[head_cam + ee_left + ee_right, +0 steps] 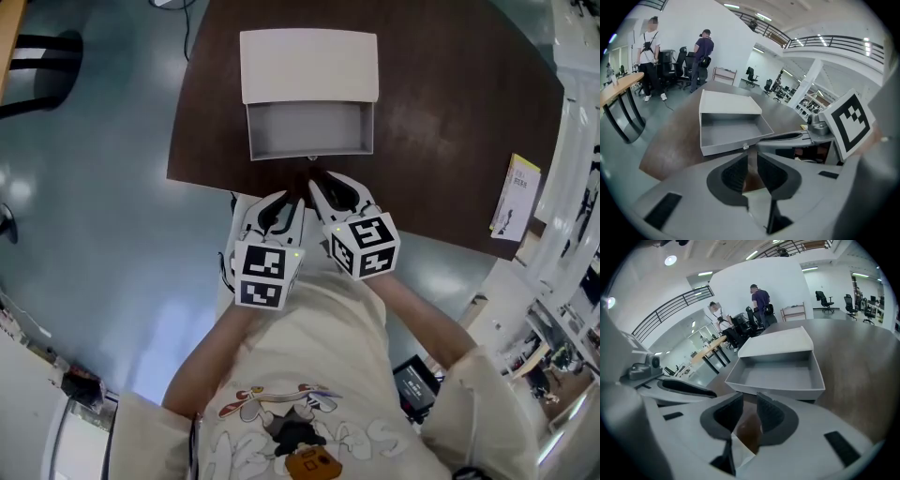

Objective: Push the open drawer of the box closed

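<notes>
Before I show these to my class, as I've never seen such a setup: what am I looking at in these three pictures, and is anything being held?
No robot here: a person carries two handheld clamps, the left tool and the right tool; the marker cubes are part of them. The downward picture comes from a camera on the person's head; the other two come from cameras riding on each tool, looking along its jaws. On the dark table sits a white box with its drawer pulled out and empty; a leaflet lies at the table's edge. Both tools hover in front of the drawer, jaws apart with nothing between them, so nothing is held.
</notes>
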Motion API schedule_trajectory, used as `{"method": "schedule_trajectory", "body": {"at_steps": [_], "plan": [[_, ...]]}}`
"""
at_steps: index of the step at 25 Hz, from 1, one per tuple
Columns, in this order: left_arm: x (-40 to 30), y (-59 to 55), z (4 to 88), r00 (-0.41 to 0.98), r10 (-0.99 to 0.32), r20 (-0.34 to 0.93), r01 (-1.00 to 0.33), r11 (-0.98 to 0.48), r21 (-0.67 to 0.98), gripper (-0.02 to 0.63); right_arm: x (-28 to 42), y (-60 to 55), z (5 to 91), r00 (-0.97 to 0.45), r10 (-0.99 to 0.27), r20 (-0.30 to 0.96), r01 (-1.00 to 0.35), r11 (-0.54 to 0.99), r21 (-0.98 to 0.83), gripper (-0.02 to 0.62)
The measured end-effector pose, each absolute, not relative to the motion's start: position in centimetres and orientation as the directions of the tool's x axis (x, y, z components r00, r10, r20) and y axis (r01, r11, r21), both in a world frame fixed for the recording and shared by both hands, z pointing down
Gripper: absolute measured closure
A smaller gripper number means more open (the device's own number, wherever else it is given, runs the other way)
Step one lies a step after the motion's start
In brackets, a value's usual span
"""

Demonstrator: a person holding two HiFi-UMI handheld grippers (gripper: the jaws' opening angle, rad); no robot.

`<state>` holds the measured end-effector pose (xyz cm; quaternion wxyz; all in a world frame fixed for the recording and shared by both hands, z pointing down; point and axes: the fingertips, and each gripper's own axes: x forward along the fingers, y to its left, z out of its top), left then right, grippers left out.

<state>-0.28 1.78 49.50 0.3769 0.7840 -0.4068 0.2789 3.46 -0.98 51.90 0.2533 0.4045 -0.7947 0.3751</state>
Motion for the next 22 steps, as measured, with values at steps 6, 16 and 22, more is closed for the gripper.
{"method": "schedule_trajectory", "body": {"at_steps": [6, 16, 22], "plan": [[-1.2, 2.0, 51.8, 0.475, -0.425, 0.771, -0.872, -0.345, 0.348, 0.538, 3.4, -1.3, 55.0, -0.524, -0.428, 0.736, -0.85, 0.319, -0.419, 0.486], [-2.7, 1.1, 54.3, 0.401, -0.432, 0.808, -0.914, -0.249, 0.32, 0.6, 3.6, -2.2, 57.7, -0.494, -0.401, 0.771, -0.87, 0.233, -0.435, 0.476], [-3.0, -0.3, 56.6, 0.357, -0.403, 0.843, -0.933, -0.185, 0.307, 0.601, 4.2, -2.8, 57.6, -0.461, -0.418, 0.782, -0.887, 0.2, -0.416, 0.528]]}}
